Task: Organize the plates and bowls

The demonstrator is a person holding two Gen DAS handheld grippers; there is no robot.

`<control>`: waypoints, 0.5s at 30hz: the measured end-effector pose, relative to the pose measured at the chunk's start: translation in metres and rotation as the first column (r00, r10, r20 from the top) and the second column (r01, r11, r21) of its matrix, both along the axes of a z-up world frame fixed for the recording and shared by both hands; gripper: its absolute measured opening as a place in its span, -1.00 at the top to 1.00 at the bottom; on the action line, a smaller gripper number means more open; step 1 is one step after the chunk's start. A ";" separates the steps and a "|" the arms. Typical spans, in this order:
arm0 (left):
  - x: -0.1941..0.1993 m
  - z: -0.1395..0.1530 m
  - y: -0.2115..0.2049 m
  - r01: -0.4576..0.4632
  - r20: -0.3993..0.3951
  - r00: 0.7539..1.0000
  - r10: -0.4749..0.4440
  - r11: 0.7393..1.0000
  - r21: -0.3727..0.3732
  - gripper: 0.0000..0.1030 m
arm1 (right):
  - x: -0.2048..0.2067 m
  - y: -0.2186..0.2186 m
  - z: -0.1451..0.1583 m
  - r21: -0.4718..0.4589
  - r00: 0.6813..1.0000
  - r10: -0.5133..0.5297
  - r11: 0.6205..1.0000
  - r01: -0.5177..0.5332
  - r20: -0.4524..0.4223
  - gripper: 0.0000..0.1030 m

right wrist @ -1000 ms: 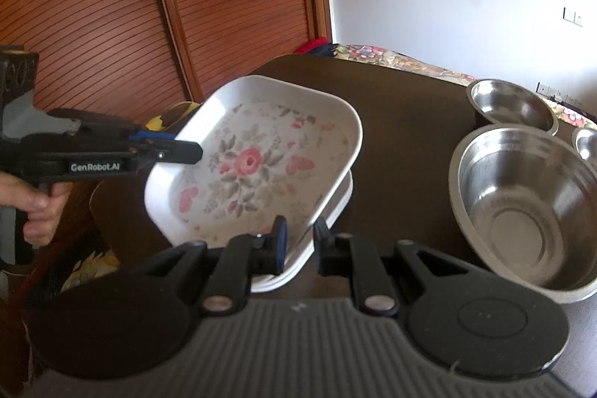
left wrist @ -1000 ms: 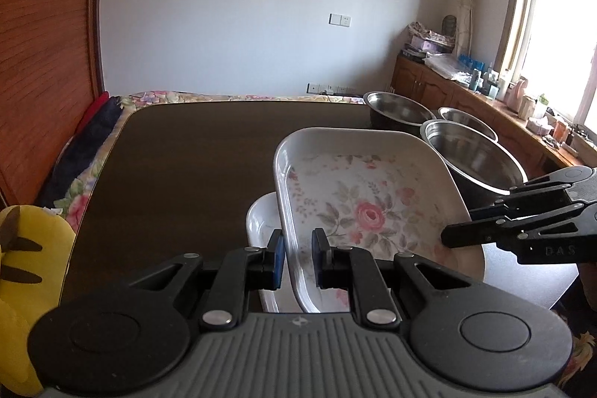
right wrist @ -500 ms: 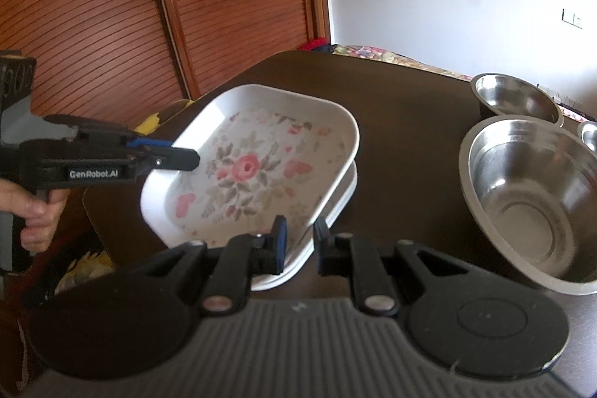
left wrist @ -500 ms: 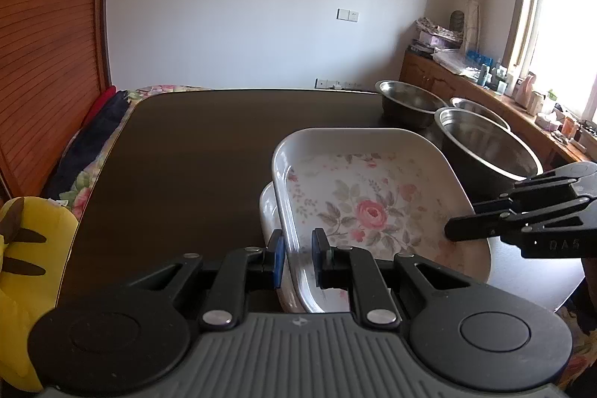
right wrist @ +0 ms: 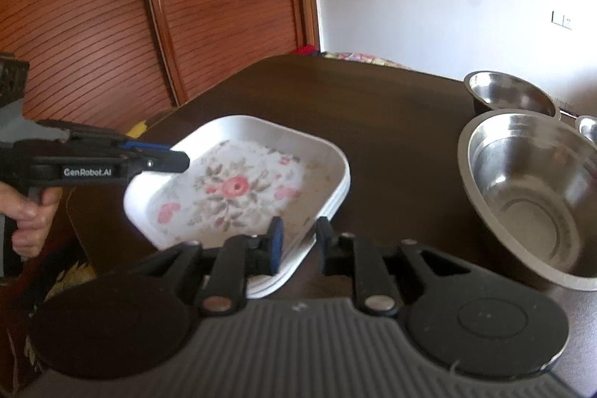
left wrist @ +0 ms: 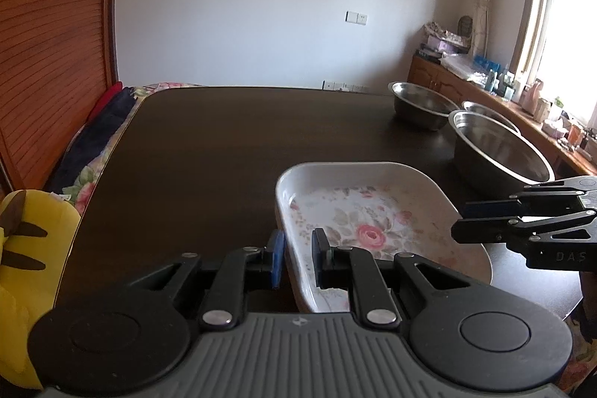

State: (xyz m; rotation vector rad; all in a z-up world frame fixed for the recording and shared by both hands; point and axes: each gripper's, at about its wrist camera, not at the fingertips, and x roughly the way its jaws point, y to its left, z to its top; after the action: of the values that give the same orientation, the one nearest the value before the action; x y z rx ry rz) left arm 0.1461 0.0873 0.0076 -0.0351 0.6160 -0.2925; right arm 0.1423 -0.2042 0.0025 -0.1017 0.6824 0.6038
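The floral plate (right wrist: 238, 189) sits on top of a white plate (right wrist: 337, 198) near the corner of the dark surface (left wrist: 242, 144), nested so only the lower one's edge peeks out. The left gripper (left wrist: 296, 258) has its jaws a little apart, straddling the plate's near rim without pinching it. The right gripper (right wrist: 298, 243) is likewise slightly open, one finger over the plate's rim and one outside it. From the right wrist view, "GenRobot.AI" reads in white along the left gripper's side; from the left wrist view, "DAS" shows on the right gripper's body. Well to the side stand three steel bowls: a large bowl (right wrist: 530, 196) nearest, a medium bowl (right wrist: 511, 96) behind it, and a small bowl (right wrist: 587, 129) just visible.
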 end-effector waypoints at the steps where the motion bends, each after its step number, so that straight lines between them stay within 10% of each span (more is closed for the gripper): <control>1: -0.001 0.001 0.000 -0.003 0.007 1.000 0.003 1.000 -0.002 0.06 | -0.001 -0.001 0.001 0.013 1.000 0.001 1.000 -0.002 0.013 0.49; 15: -0.036 0.017 -0.016 0.019 0.169 0.986 -0.012 0.999 -0.036 -0.53 | -0.045 -0.020 0.005 0.103 0.962 -0.118 0.990 0.096 0.246 0.32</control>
State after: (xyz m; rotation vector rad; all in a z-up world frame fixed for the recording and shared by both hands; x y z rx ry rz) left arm 0.1100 0.0715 0.0251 -0.0409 0.4431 -0.3187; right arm 0.0969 -0.2243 0.0076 -0.0557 0.4111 0.5060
